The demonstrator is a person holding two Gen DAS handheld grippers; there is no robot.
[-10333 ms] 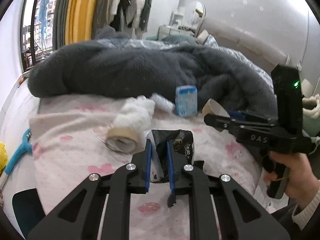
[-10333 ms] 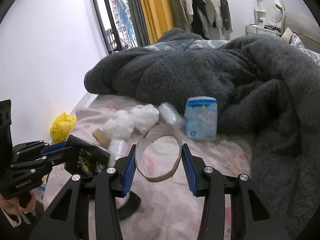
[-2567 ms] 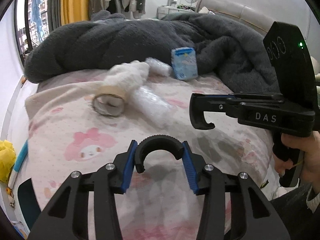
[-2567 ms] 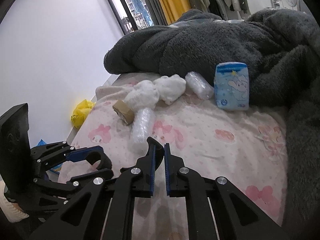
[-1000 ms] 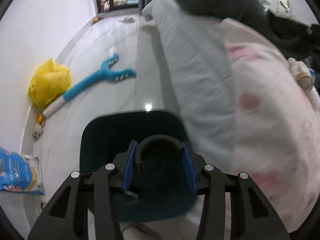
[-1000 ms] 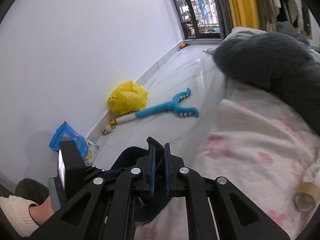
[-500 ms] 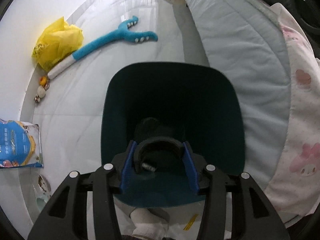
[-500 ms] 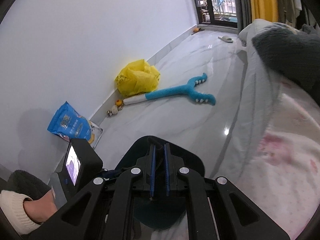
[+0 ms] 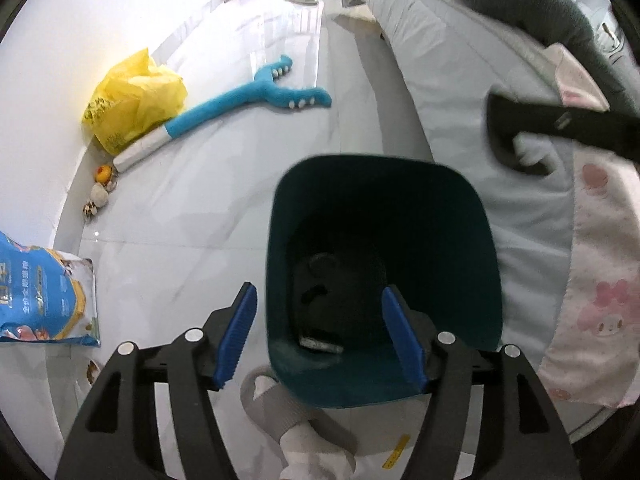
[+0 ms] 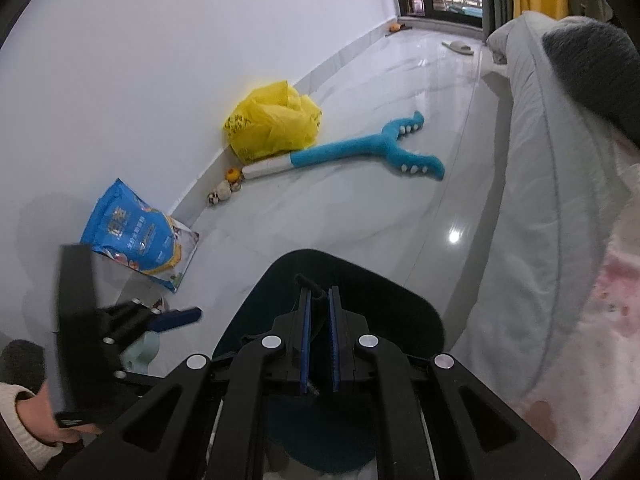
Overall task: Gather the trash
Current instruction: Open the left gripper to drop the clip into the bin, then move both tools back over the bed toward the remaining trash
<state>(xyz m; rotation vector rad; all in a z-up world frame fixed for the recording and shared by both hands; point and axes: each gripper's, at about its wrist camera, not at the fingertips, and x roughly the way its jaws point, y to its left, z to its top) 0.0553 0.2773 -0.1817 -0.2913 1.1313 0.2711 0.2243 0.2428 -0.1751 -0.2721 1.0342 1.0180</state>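
A dark teal trash bin (image 9: 486, 248) stands on the floor beside the bed; dark trash pieces (image 9: 340, 280) lie at its bottom. My left gripper (image 9: 320, 336) is open and empty, its blue pads straddling the bin's near rim from above. My right gripper (image 10: 318, 336) hangs over the same bin (image 10: 424, 316), jaws close together on a dark curved piece (image 10: 314, 292) that pokes up between the pads. The right gripper also shows blurred in the left wrist view (image 9: 560, 128), over the bed's edge.
A yellow plastic bag (image 10: 276, 120), a blue plush toy (image 10: 360, 148) and a blue printed bag (image 10: 132, 232) lie on the white floor by the wall. The bed (image 9: 500, 120) with pink-print sheet is at the right. A socked foot (image 9: 296, 420) is by the bin.
My left gripper has opened and the black curved piece it held has dropped into the bin. The view has pulled back a little. The right gripper stays over the bin.
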